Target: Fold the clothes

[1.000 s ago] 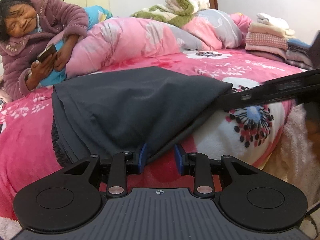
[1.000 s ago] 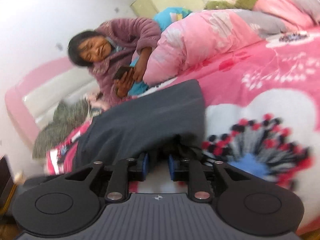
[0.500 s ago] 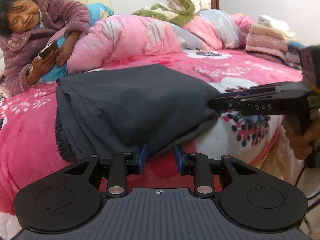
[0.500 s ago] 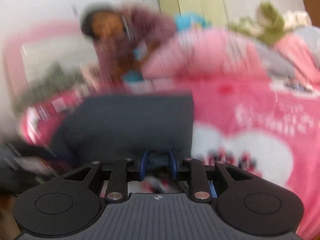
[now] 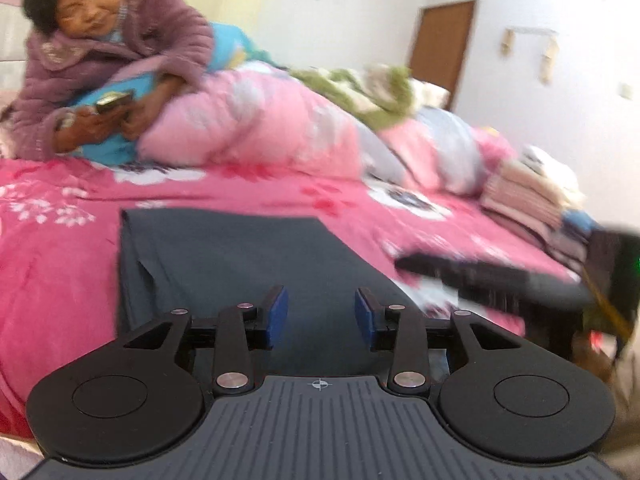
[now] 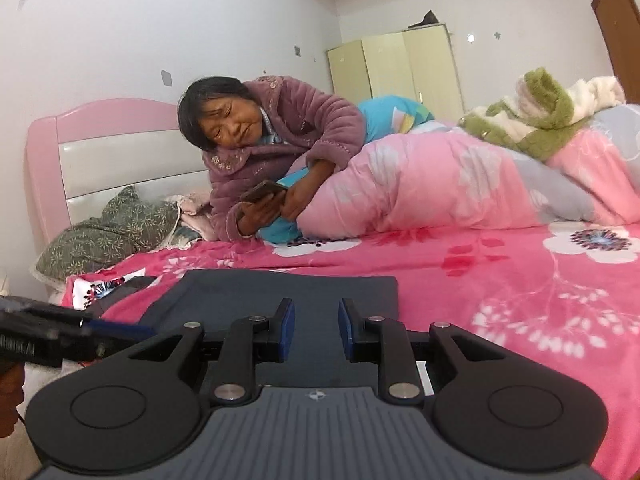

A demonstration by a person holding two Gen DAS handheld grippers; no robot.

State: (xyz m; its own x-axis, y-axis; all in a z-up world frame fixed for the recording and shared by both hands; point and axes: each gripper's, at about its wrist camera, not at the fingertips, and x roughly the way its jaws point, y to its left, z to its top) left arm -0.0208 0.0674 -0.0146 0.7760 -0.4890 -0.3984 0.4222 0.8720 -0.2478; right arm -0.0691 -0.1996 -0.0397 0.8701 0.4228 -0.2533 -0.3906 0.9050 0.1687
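Observation:
A dark grey garment (image 5: 224,256) lies folded flat as a rectangle on the pink flowered bed cover (image 5: 60,240). My left gripper (image 5: 320,314) hovers over its near edge. Its jaws are opening and no cloth is pinched between the blue pads. To its right my right gripper (image 5: 408,264) shows as a blurred black bar over the garment's right side. In the right wrist view the same garment (image 6: 288,292) lies just beyond my right gripper (image 6: 316,328), whose pads stand apart with nothing gripped. My left gripper (image 6: 136,328) reaches in from the left edge.
A person in a purple robe (image 6: 280,132) lies across the far side of the bed with a phone, leaning on a rolled pink quilt (image 6: 440,184). A stack of folded clothes (image 5: 532,200) sits at the right. A pink headboard (image 6: 104,136) is at the left.
Both grippers have lifted and rolled. The garment, bulging and raised at its near edge before, now lies flat on the bed. The left jaws stand wider apart.

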